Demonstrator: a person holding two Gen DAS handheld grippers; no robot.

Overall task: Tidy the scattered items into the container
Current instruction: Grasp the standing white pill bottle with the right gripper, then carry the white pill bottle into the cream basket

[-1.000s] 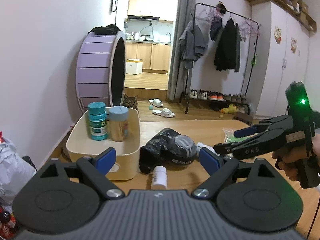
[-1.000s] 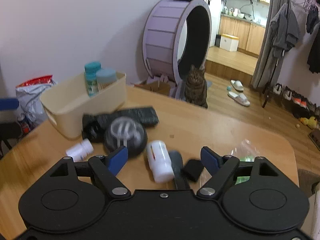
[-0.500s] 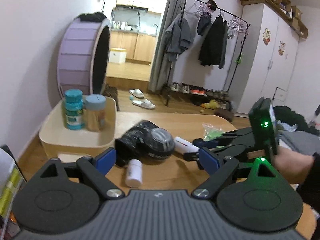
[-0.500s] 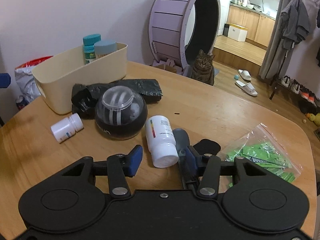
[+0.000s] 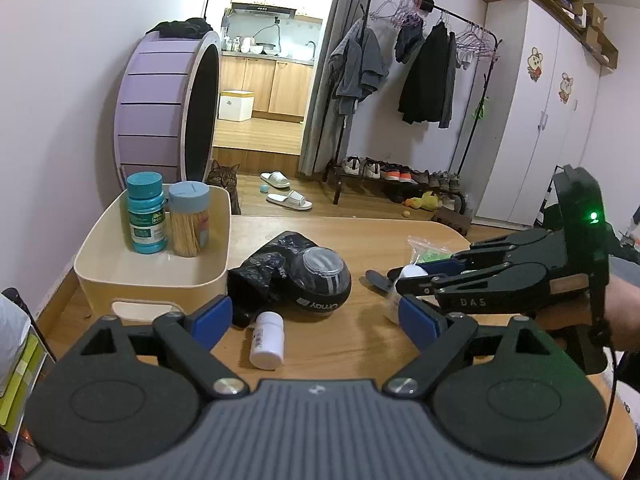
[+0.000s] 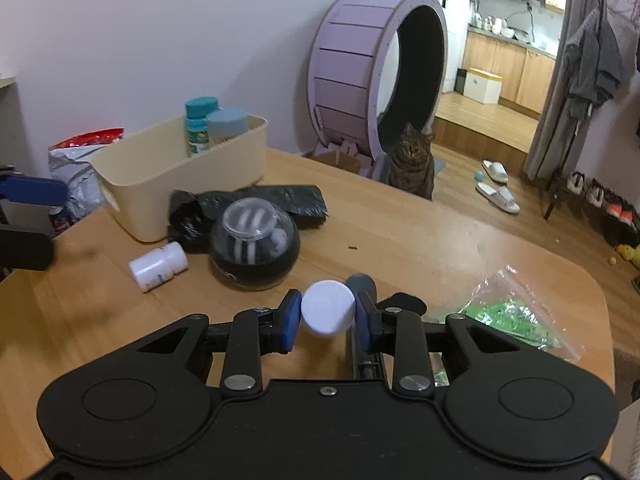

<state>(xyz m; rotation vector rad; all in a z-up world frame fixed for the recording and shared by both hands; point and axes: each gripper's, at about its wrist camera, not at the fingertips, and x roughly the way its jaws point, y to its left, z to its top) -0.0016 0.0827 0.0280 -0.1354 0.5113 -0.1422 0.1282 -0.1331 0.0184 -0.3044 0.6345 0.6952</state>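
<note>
A cream bin [image 5: 120,276] [image 6: 160,176] stands on the wooden table, holding a teal bottle [image 5: 146,214] and a toothpick jar [image 5: 190,220]. My right gripper [image 6: 327,316] is shut on a white pill bottle [image 6: 328,307], also seen in the left wrist view [image 5: 412,272], lifted off the table. My left gripper [image 5: 316,320] is open and empty above a small white bottle [image 5: 267,340] [image 6: 158,266] lying on its side. A black dome ball [image 5: 322,284] [image 6: 254,244] and a black plastic bag [image 5: 264,268] [image 6: 280,196] lie beside the bin.
A clear bag of green packets [image 6: 512,316] [image 5: 430,252] lies at the table's right. A dark glasses-like item [image 6: 400,302] lies under my right gripper. A cat [image 6: 412,164] sits on the floor by a purple wheel [image 6: 360,76] beyond the table.
My right gripper closed on the larger white pill bottle and lifted it off the table. My left gripper shifted slightly and stays open.
</note>
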